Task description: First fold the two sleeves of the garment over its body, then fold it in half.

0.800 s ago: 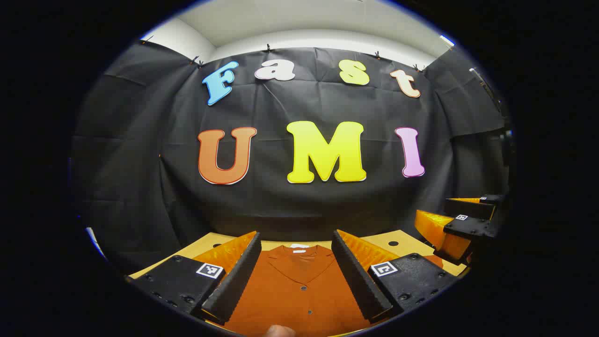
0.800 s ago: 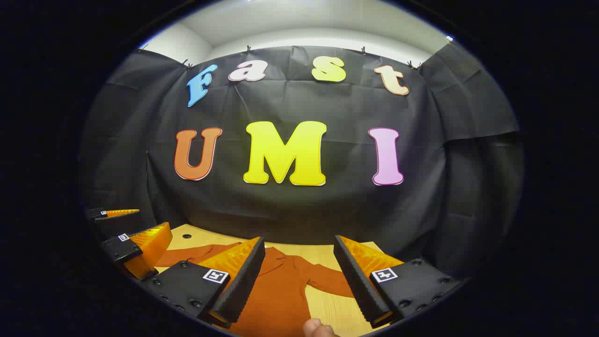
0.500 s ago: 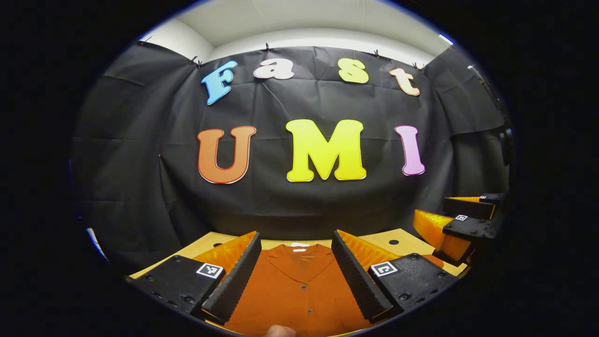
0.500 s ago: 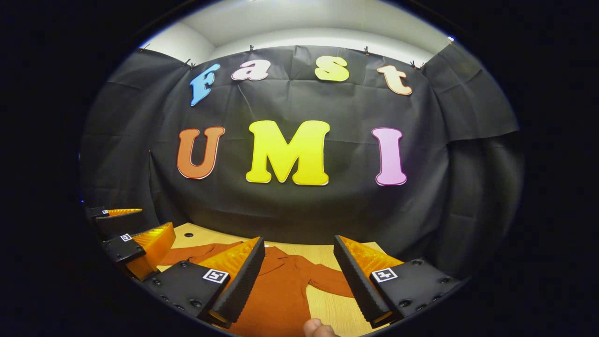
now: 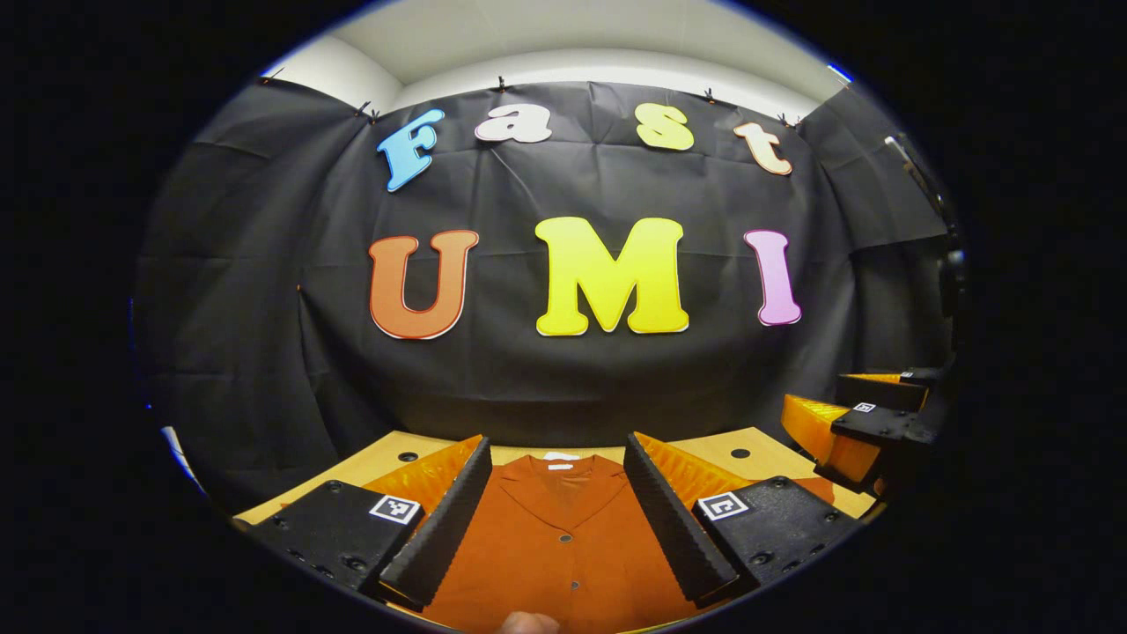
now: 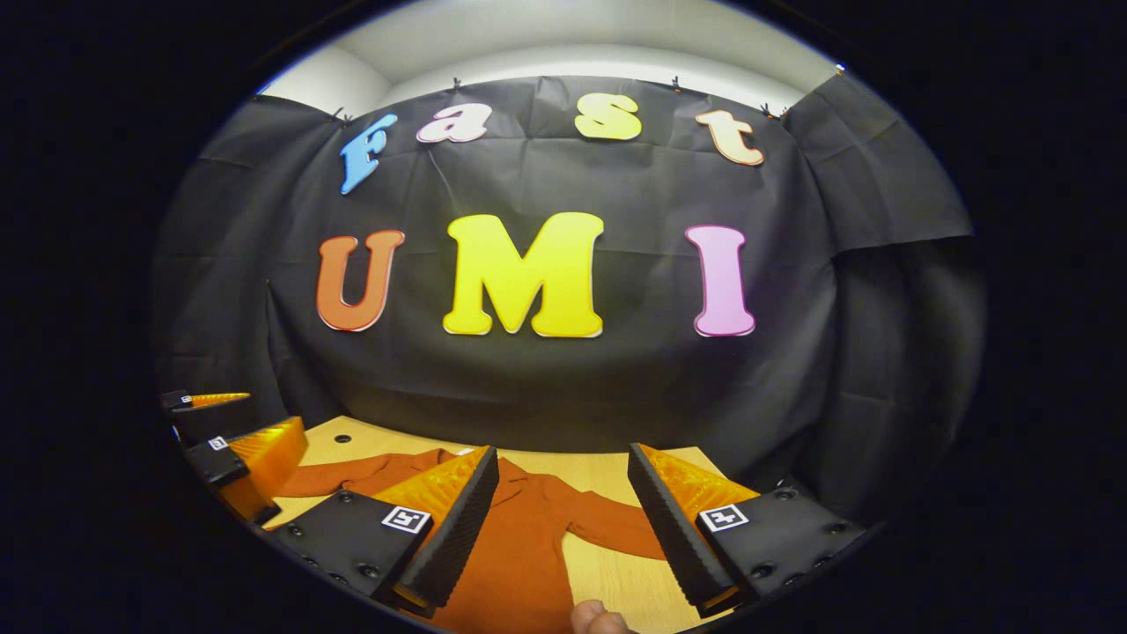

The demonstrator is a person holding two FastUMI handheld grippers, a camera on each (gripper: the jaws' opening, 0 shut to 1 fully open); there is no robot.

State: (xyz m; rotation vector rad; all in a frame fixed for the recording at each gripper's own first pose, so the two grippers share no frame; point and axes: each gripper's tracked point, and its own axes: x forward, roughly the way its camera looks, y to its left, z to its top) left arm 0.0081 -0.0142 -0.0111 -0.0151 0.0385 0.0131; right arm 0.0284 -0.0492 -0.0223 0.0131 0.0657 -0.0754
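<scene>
So far little has changed: your left gripper (image 5: 556,506) and right gripper (image 6: 563,519) have tilted down slightly, jaws released, above the rust-orange button-front shirt (image 5: 563,546) lying flat on the pale wooden table (image 6: 616,581), sleeves unfolded.

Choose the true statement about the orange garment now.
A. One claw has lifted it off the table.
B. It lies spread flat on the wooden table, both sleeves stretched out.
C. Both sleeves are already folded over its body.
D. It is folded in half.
B: in the right gripper view the garment lies flat on the table with its sleeves stretched out to both sides, and nothing grips it.
</scene>
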